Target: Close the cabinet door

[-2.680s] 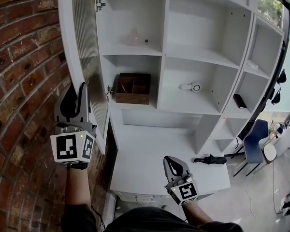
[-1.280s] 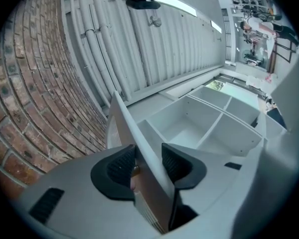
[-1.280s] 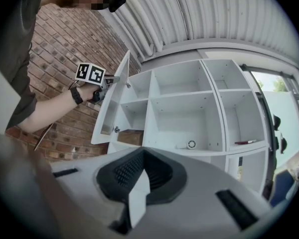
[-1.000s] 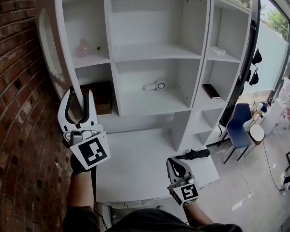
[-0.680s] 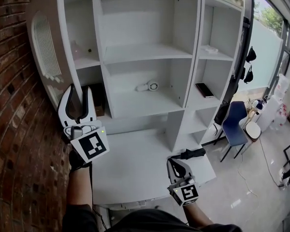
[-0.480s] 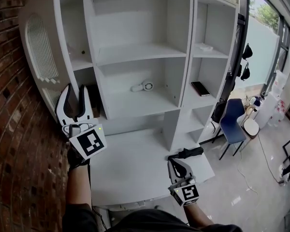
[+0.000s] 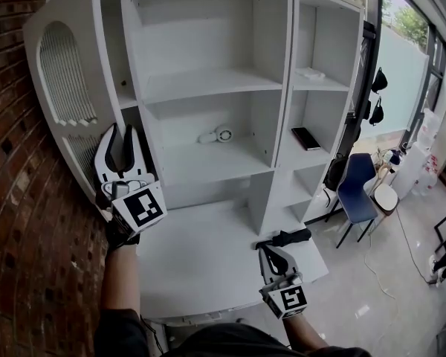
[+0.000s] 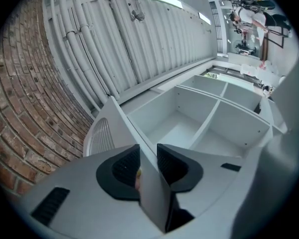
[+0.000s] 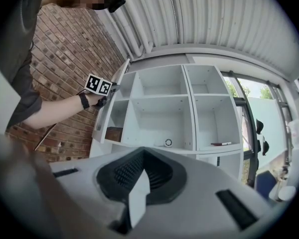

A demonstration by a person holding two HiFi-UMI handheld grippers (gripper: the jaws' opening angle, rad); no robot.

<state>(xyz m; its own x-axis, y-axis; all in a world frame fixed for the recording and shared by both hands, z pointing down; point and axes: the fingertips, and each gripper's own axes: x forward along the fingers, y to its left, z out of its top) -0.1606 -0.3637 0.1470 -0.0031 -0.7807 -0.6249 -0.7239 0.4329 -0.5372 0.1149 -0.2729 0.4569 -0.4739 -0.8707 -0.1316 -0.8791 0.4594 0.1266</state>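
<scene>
The white cabinet door with an arched ribbed panel is hung on the left side of the white open-shelved cabinet. It stands partway swung out from the cabinet's leftmost column, at an angle to the cabinet front, so the closing is judged to be under way but unfinished.

The left gripper is raised at the cabinet's lower left, with the door's free edge set between its jaws. The jaws are closing on that edge. In the left gripper view the gap is filled by the white edge, and the pads appear to lie against both faces of the door. The right gripper is held low in front of the cabinet, over the white desk top. Its jaws are brought together on nothing.

For the step to be done well, the free edge is best carried round the door's own arc towards the cabinet front, not pushed straight at it. The gripper should be turned along with the door so that the panel is not twisted. Only a moderate squeeze seems needed, since a hinged door is likely to swing freely. One jaw lies on the door's cabinet side. It could be trapped against the cabinet's upright, so the edge should probably be released just short of the front and the last stretch pressed home from the outer face.
</scene>
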